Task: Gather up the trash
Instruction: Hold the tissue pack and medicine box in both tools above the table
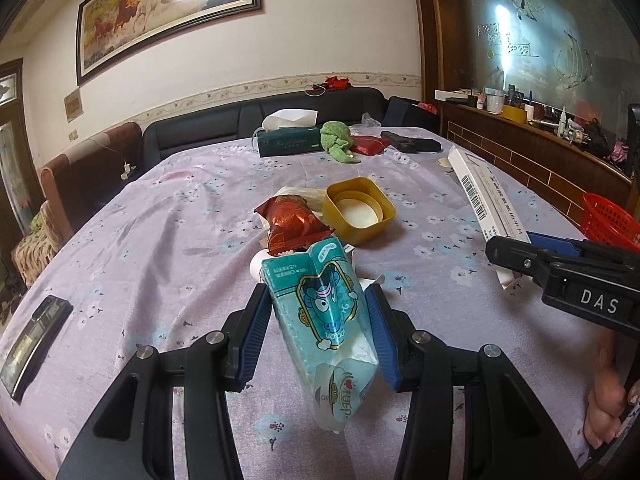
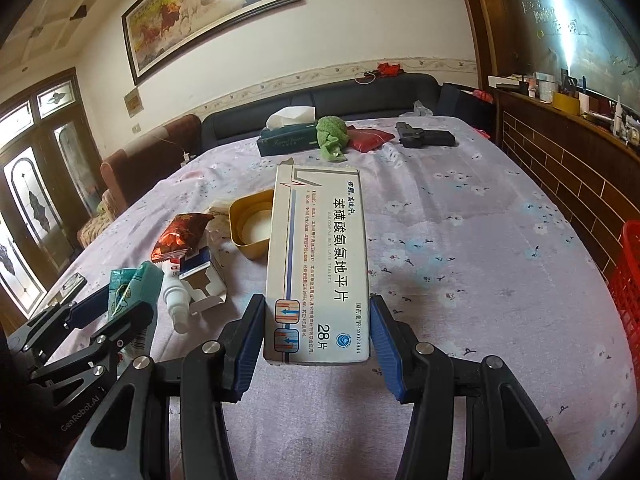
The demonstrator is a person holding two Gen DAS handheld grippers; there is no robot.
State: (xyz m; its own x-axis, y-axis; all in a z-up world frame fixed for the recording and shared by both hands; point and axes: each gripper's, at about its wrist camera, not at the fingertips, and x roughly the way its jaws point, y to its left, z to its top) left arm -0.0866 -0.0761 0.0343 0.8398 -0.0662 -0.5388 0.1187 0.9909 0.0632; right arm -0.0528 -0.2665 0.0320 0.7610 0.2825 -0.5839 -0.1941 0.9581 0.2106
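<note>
While the teal tissue packet (image 1: 320, 312) is clamped between the blue pads of the left gripper (image 1: 318, 334) above the tablecloth (image 1: 160, 240), and the tablet carton (image 2: 318, 268) is pinched across its width by the right gripper (image 2: 318, 332), both are judged light and crushable, so minimal pressure is advised.

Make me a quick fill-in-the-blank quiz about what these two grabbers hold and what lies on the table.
1. The left gripper holds a teal ____ pack.
2. The right gripper holds a white ____ box.
3. The basket at the table's right edge is ____.
4. The snack bag lies beside a ____ tub.

Missing: tissue; tablet; red; yellow
</note>
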